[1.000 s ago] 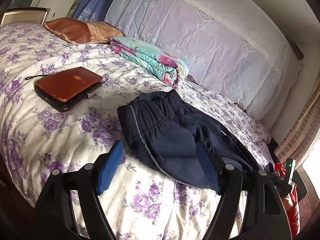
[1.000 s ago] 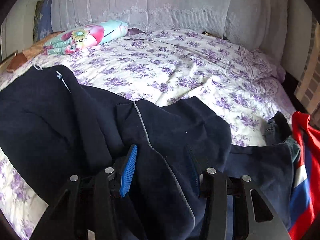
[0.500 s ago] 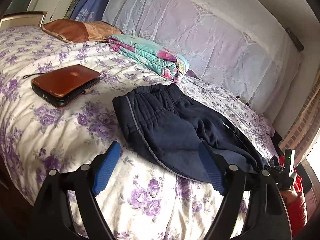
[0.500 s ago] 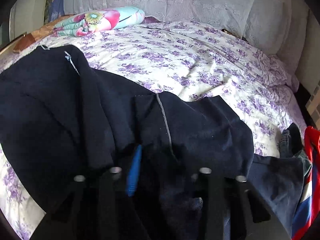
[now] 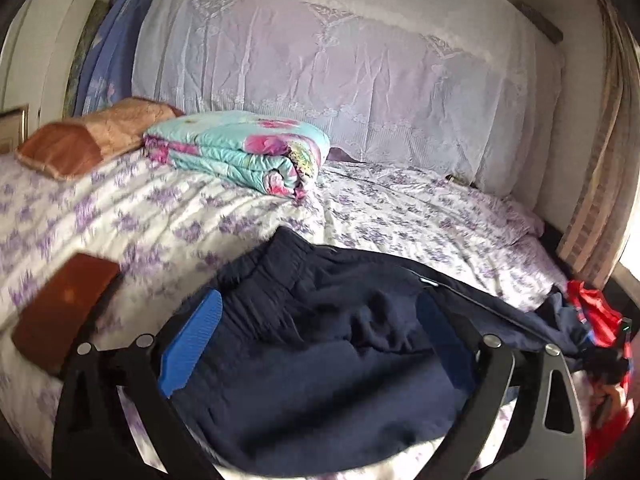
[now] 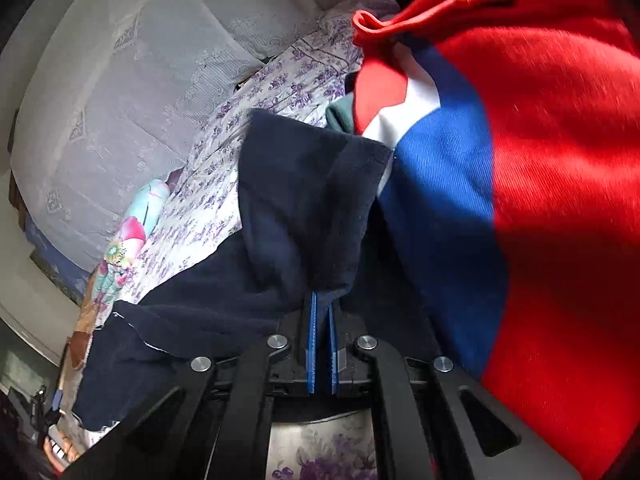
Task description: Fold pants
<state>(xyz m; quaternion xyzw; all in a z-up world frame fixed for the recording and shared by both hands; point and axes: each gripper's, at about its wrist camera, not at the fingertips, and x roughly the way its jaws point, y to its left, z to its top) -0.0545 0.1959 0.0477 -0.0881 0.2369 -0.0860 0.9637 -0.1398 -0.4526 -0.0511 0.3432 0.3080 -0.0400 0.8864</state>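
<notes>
Right wrist view: your right gripper (image 6: 322, 312) is clamped on a fold of the navy pants (image 6: 296, 200), beside red clothing (image 6: 560, 160). Your left gripper (image 5: 320, 336) is opening wide over the pants (image 5: 320, 360), which lie on the floral bed (image 5: 400, 208), its pads clear of the cloth.

A bed (image 5: 360, 208) fills the room, spread with a white sheet (image 5: 168, 216) printed with purple flowers. Along its far side a pale lace cover (image 5: 360, 92) drapes over a tall headboard or cushions. A folded turquoise quilt (image 5: 240, 152) with pink flowers lies near it, just beside a brown pillow (image 5: 88, 140). A brown case (image 5: 60, 308) rests on the sheet at the left. Behind the pillow hangs blue cloth (image 5: 104, 60) against a white wall (image 5: 36, 52). At the right stands a brick-patterned wall (image 5: 592, 216), with bright daylight beside it.
</notes>
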